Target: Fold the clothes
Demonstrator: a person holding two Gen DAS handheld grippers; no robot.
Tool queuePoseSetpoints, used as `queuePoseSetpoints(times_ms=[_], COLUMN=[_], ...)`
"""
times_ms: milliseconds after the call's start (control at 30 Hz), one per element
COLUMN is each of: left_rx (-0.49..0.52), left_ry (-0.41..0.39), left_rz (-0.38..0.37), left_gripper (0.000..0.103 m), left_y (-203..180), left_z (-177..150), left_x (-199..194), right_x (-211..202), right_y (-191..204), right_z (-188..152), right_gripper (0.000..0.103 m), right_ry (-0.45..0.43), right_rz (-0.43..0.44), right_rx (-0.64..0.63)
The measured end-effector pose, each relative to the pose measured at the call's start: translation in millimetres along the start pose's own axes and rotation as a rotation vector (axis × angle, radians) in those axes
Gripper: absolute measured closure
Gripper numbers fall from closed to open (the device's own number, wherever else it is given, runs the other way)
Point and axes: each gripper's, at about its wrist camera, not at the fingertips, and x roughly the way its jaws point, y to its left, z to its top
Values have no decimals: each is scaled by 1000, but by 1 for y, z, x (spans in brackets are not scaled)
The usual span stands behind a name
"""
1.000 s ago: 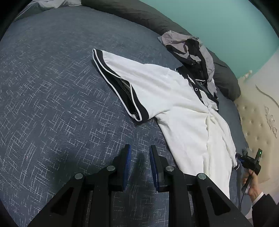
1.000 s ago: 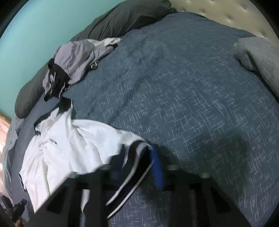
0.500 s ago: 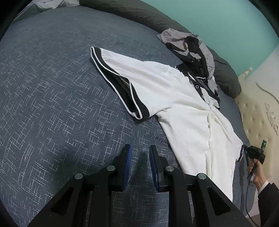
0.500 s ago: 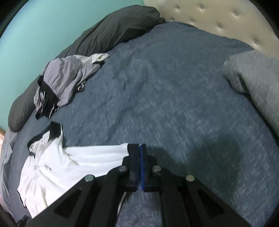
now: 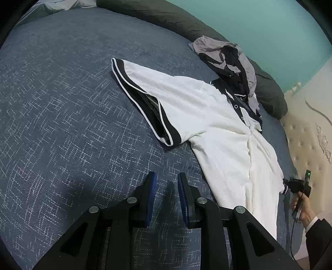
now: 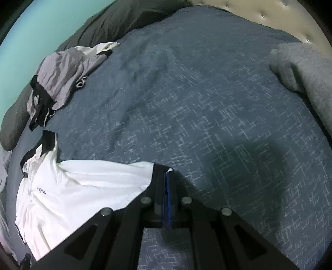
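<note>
A white polo shirt (image 5: 207, 116) with black collar and cuffs lies face up on the blue bedspread (image 5: 62, 124). Its near sleeve is spread flat to the left. My left gripper (image 5: 167, 182) hovers open over bare bedspread, just left of the shirt's side, touching nothing. In the right wrist view my right gripper (image 6: 167, 176) is shut on the black cuff of the shirt's (image 6: 83, 182) other sleeve, which is drawn out straight. The left wrist view shows that right gripper (image 5: 296, 184) at the shirt's far edge, held by a hand (image 5: 305, 209).
A crumpled grey and black jacket (image 5: 228, 56) lies by the shirt's collar, also in the right wrist view as the jacket (image 6: 68, 70). A dark bolster (image 5: 166, 16) lines the far edge. A grey knit garment (image 6: 307, 68) sits near the tufted headboard (image 5: 307, 133).
The right gripper closed on the bunched sleeve cuff and drew it outward, so the sleeve now lies stretched. The left gripper stayed open and barely moved.
</note>
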Motion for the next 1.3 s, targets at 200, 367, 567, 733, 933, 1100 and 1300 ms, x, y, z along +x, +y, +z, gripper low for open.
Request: queuePoseSetpoints(times_ms=[200, 367, 567, 733, 933, 1100, 1300], left_rx=[-4, 6, 91, 142, 196, 247, 295], left_ry=[-11, -19, -3, 34, 82, 110, 124], left_rz=[-13, -36, -47, -53, -22, 1, 46], left_gripper=[80, 70, 69, 65, 61, 61, 61], left_y=[-1, -12, -51, -87, -127, -160, -182], left_z=[7, 24, 68, 118, 168, 204, 234], left_x=[-6, -10, 12, 49, 102, 147, 190], right_x=[-19, -36, -27, -8, 15, 39, 64], right_y=[-13, -3, 67, 127, 189, 237, 269], right_z=[10, 16, 29, 40, 54, 64, 68], right_gripper=[99, 94, 86, 59, 59, 59, 59], right_ry=[-59, -96, -47, 11, 43, 63, 87], right_rz=[-4, 63, 159, 212, 229, 208, 211], right_rx=[72, 61, -84, -193, -304, -397, -462])
